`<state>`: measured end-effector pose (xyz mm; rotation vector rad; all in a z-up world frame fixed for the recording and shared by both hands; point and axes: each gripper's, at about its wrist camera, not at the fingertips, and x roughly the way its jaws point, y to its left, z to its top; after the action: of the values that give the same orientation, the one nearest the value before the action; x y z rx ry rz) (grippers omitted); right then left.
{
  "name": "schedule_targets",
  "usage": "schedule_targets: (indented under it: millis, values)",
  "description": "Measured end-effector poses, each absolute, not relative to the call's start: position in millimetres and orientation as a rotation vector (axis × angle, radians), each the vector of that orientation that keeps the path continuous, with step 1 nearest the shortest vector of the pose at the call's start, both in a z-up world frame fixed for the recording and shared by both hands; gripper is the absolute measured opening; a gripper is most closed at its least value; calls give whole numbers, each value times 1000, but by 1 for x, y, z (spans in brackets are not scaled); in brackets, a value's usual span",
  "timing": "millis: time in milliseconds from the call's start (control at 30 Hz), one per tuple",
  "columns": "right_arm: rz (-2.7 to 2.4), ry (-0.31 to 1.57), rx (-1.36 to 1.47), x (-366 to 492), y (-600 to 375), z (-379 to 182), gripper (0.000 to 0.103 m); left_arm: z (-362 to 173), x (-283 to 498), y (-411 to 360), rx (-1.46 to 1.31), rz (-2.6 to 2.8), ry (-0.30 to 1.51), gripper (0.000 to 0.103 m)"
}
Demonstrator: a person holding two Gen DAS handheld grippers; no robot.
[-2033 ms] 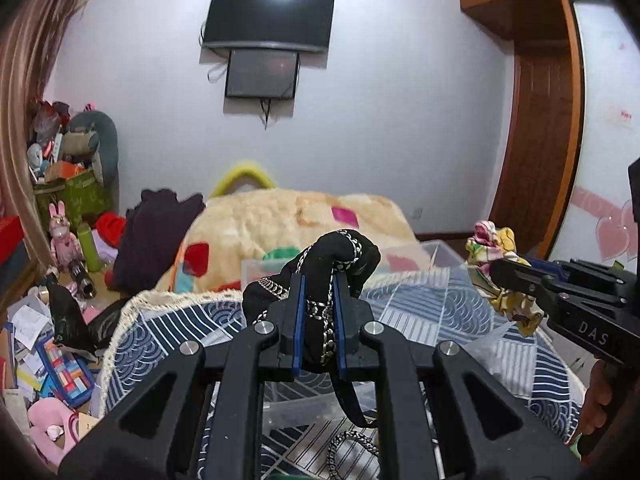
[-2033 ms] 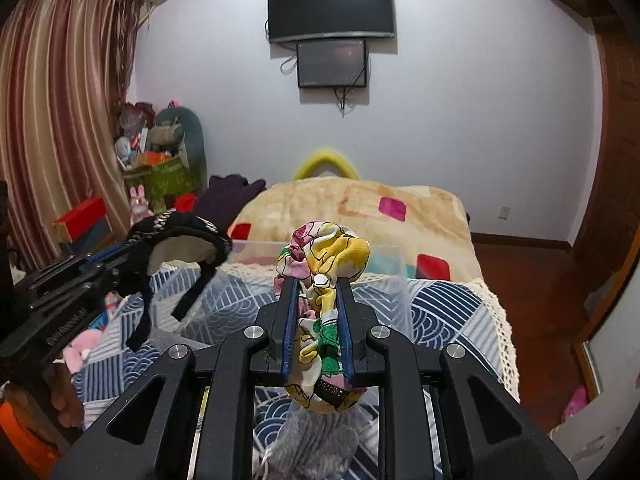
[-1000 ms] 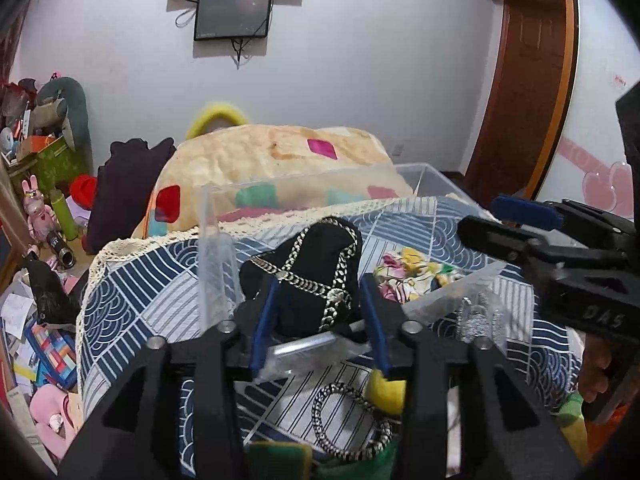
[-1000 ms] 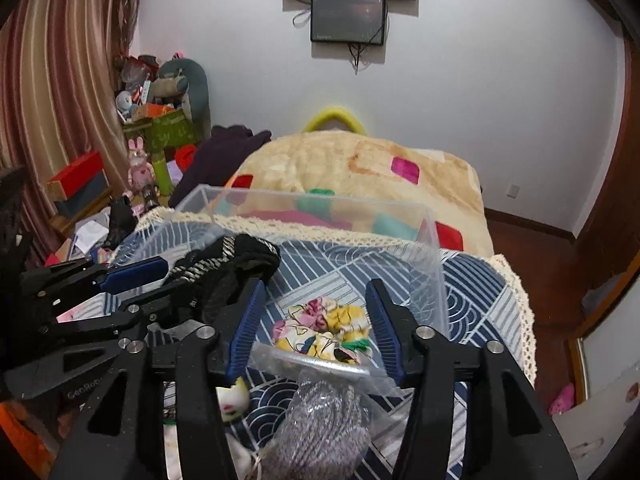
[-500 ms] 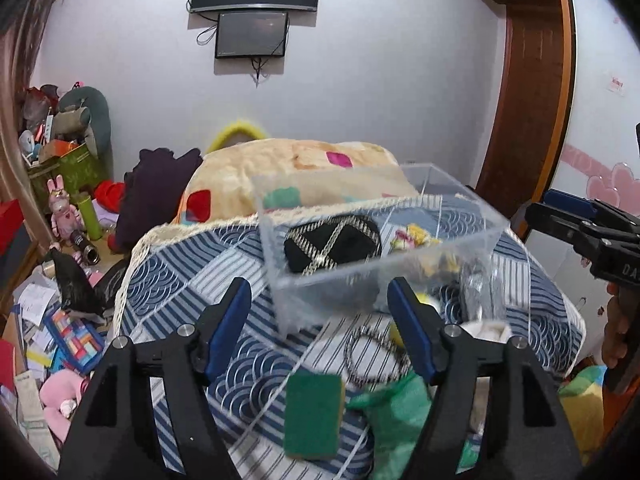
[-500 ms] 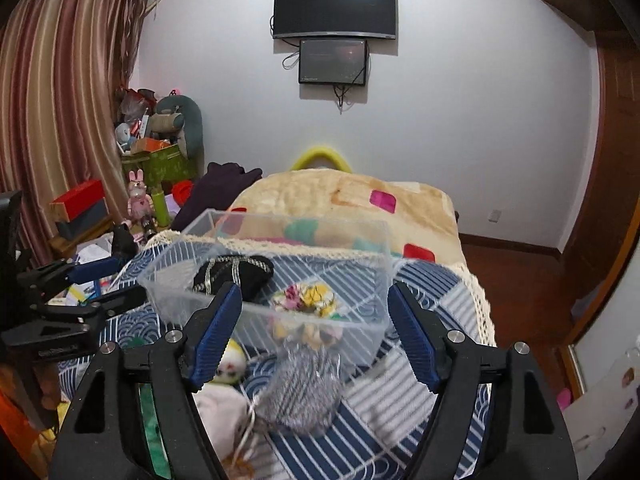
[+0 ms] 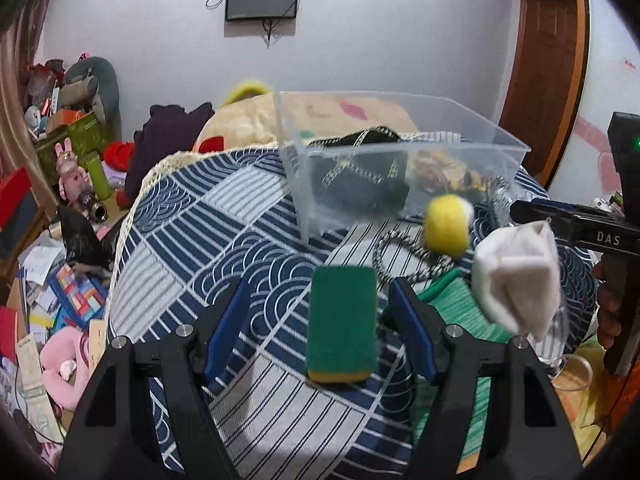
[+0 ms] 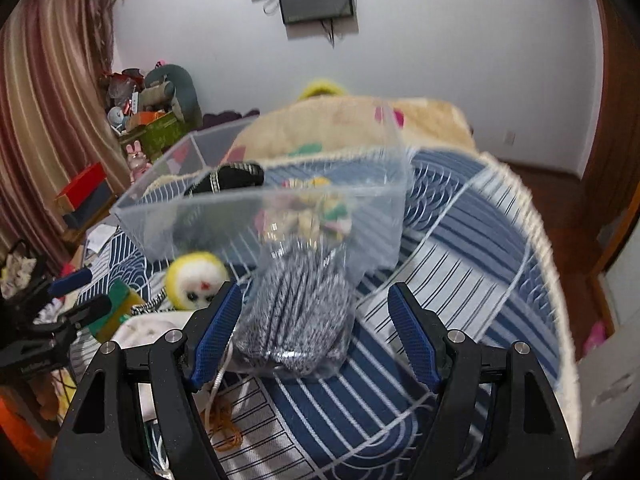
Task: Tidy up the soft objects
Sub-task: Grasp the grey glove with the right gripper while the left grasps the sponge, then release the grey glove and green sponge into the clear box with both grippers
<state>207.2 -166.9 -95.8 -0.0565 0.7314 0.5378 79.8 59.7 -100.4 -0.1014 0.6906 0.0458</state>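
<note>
A clear plastic bin stands on the blue patterned cloth. It holds a black chain-trimmed piece and a floral scrunchie. My left gripper is open, its jaws on either side of a green and yellow sponge. My right gripper is open around a grey knitted item in a clear bag. A yellow plush ball, a white cloth and a braided ring lie in front of the bin.
A green cloth lies under the white cloth. The right gripper shows at the right of the left wrist view. A beige blanket lies behind the bin. Toys and boxes clutter the floor at left.
Both grippers let go of the black piece and the scrunchie into the bin, pulled back and lowered. The left one now brackets the sponge, the right one the bagged grey item.
</note>
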Motion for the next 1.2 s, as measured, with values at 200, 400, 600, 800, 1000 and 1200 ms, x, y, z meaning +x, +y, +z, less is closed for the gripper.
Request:
schedule_targets:
  millis: [200,400,600,800,1000,1200]
  values:
    - [523,739,-89,201,-160,-107,68,-112,75,63,-164,40,683,59]
    - [565,752,-77,197,-160,-108,32,-113,70,48,-123,6,694,34]
    - [552,699,-123,189,-160,-97,26,-108,62,41,-111,21,675,34]
    - [545,661,-95,185,-174,-82,26,-84,51,41,-89,28,608,34]
    - [532,602,-72,178,-184,-61,26,-56,52,44,-87,22,537,34]
    - [525,531,-73,174,-185,-38,26,-29,59,45,-96,17,467,34]
